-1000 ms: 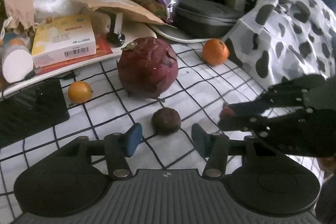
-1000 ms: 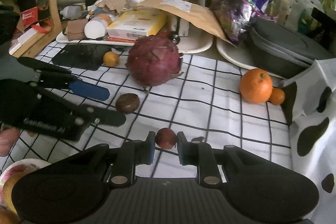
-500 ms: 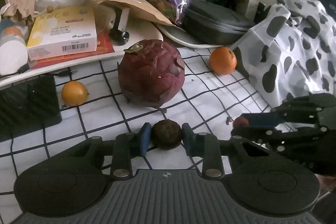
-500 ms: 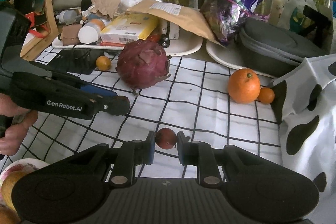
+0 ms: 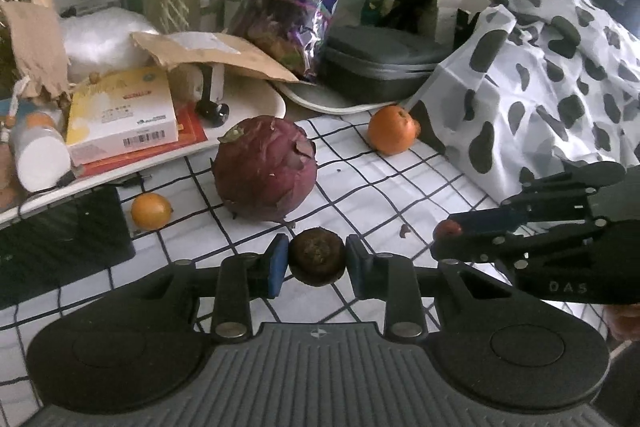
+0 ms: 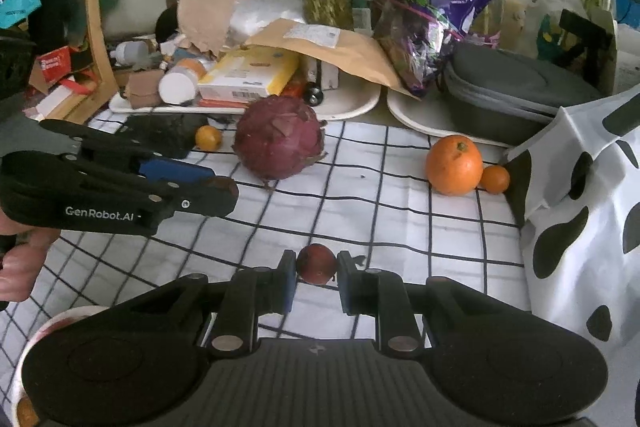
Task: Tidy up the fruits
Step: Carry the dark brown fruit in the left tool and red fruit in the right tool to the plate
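Note:
My left gripper is shut on a dark brown round fruit, held above the checked cloth. My right gripper is shut on a small red fruit; it also shows at the right of the left wrist view. A large purple-red dragon fruit lies on the cloth ahead. A big orange with a smaller orange beside it lies at the right. A small yellow-orange fruit lies at the left.
A rim of a bowl shows at the bottom left of the right wrist view. A cluttered white tray, a grey case, a black pad and a cow-print cloth border the checked tablecloth.
My left gripper closed on the dark brown fruit and lifted it off the cloth. My right gripper kept its hold on the small red fruit and rose a little.

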{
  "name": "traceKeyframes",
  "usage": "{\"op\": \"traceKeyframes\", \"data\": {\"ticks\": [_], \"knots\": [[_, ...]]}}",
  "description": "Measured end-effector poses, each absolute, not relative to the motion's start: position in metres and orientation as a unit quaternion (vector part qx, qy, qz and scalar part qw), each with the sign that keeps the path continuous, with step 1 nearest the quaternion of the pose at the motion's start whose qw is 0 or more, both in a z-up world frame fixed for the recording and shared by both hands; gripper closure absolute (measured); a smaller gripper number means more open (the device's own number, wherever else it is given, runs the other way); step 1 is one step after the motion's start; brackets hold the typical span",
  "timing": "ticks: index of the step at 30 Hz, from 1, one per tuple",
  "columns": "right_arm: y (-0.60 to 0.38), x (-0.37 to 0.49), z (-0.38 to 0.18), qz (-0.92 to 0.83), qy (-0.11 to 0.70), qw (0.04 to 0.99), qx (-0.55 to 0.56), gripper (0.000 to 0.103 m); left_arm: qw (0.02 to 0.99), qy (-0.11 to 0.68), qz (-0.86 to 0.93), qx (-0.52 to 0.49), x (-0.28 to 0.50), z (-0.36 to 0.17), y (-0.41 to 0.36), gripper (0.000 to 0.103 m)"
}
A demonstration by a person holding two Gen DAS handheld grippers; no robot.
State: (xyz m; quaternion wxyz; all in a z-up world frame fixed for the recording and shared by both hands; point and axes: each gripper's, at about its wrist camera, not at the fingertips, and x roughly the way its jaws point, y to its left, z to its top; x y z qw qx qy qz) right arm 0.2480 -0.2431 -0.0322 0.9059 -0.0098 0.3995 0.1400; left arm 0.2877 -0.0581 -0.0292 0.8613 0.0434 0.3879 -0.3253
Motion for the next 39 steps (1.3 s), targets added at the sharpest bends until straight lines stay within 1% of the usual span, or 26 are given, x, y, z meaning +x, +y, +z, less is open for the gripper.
{"op": "traceKeyframes", "data": {"ticks": [19,33,37,39], "knots": [[-0.242,0.188,-0.016,0.147,0.393,0.908,0.023,0.081,0.857,0.368,-0.355,0.059,0.206,-0.003,-0.050,0.073],[-0.247,0.149,-0.013,0.142,0.394,0.908,0.037,0.081,0.815,0.415,-0.390,0.106,0.167,-0.032,-0.080,0.073],[-0.245,0.142,-0.014,0.145,0.397,0.906,0.033,0.081,0.817,0.411,-0.382,0.134,0.162,-0.037,-0.088,0.073],[-0.245,0.139,-0.015,0.145,0.398,0.905,0.033,0.081,0.819,0.412,-0.373,0.143,0.162,-0.038,-0.091,0.071]]}}
